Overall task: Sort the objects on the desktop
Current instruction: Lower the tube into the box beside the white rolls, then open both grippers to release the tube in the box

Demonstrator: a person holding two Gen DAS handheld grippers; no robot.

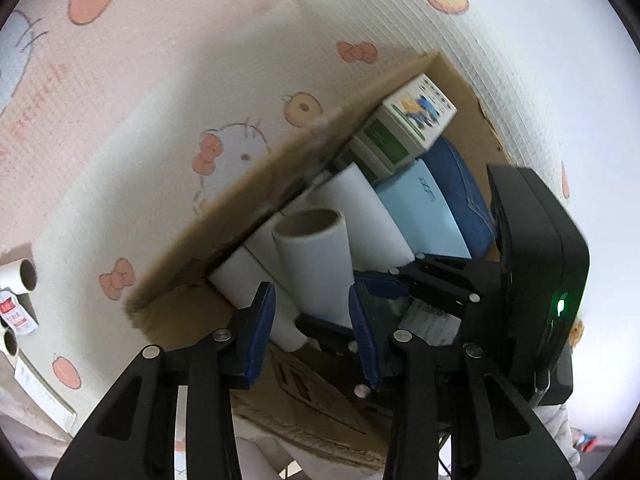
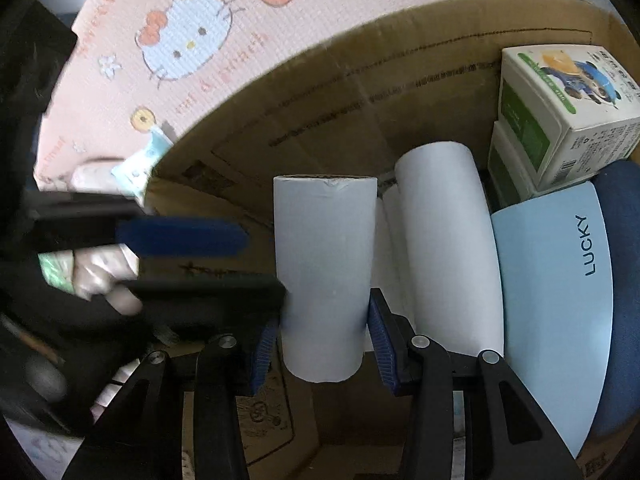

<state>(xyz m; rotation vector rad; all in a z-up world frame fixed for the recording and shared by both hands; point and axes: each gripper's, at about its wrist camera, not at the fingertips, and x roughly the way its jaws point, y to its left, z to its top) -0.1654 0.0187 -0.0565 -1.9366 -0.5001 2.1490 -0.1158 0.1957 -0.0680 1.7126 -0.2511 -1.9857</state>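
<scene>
A white paper roll [image 2: 324, 280] with a cardboard core stands tilted inside the brown cardboard box [image 2: 320, 100]. My right gripper [image 2: 324, 320] is shut on its lower part, both blue pads pressing its sides. In the left wrist view the same roll [image 1: 316, 264] leans over other white rolls [image 1: 248, 280] lying in the box [image 1: 180, 304]. My left gripper [image 1: 312, 304] hangs open just in front of it, with nothing gripped. In the right wrist view the left gripper [image 2: 264, 266] shows blurred on the roll's left side, held by a hand.
The box also holds another white roll [image 2: 444, 240], a green-and-white carton [image 2: 560, 112], a light-blue "LUCKY" item [image 2: 560, 300] and a dark blue case [image 2: 624, 240]. Further rolls [image 1: 24, 276] lie on the cartoon-print table cover [image 1: 140, 100] at the left.
</scene>
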